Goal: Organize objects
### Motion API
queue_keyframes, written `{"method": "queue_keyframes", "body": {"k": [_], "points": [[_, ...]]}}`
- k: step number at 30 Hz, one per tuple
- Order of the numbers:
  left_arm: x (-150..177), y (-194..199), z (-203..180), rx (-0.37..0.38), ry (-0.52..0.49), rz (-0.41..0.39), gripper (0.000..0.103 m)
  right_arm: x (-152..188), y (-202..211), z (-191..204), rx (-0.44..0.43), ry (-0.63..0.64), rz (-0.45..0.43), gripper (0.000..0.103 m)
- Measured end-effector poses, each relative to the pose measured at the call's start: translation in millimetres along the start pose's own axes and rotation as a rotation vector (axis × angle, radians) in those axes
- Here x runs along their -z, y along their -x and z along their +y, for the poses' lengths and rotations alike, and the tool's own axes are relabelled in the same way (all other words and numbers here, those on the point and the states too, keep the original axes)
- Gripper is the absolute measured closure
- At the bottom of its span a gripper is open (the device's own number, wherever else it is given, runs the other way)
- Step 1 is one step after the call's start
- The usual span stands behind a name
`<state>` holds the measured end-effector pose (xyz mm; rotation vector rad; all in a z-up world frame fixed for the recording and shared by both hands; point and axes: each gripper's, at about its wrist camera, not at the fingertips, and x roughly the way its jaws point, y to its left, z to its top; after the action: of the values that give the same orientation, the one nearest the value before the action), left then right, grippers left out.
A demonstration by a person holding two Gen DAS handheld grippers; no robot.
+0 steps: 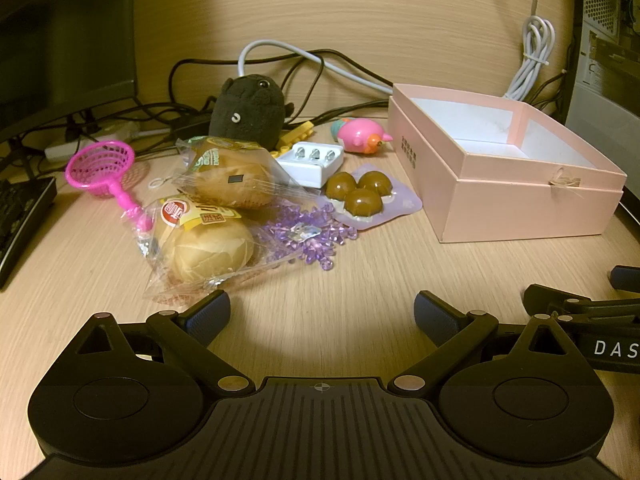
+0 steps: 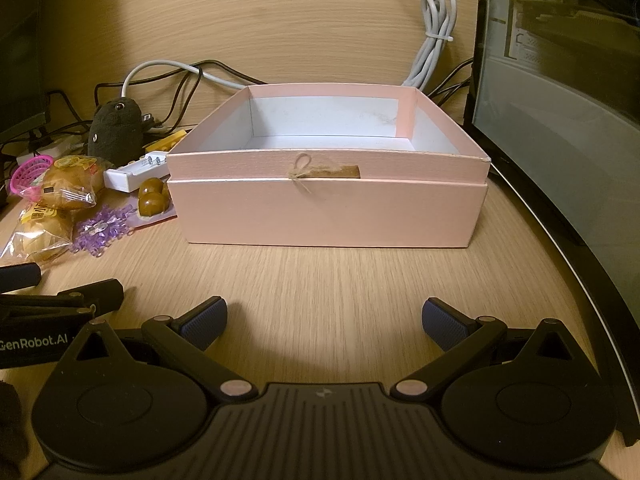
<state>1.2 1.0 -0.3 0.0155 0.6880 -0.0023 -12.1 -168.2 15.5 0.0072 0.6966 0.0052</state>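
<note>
A light wood-grain desk (image 2: 320, 280) against a matching wall panel holds an open, empty pink box (image 2: 328, 208) at right, with a clutter of wrapped buns (image 1: 208, 248), purple beads (image 1: 308, 236), a pink toy net (image 1: 100, 164) and a dark plush toy (image 1: 250, 110) to its left. Both the left gripper (image 1: 322, 314) and right gripper (image 2: 324, 320) hover low over bare desk, jaws spread wide, holding nothing. Tangled cables (image 1: 280, 60) trail behind the plush, and a dark monitor (image 1: 64, 40) is cut off at the left edge.

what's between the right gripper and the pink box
Nothing: only bare table lies between the open right gripper and the pink box, shown in the right wrist view.
</note>
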Motion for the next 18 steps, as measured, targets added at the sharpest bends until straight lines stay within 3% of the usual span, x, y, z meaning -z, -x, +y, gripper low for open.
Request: {"method": "queue_keyframes", "body": {"k": [13,16,18], "points": [[0,2,6,0.015,0.009,0.008,0.004,1,2,-1,-0.012,0.007,0.008,0.0],[-10,18,24,0.039,0.062,-0.004,0.005,-5,2,-3,-0.039,0.026,0.061,0.0],[-25,31,44,0.006,0.118,-0.052,0.005,-7,3,-3,-0.043,0.035,0.086,0.0]]}}
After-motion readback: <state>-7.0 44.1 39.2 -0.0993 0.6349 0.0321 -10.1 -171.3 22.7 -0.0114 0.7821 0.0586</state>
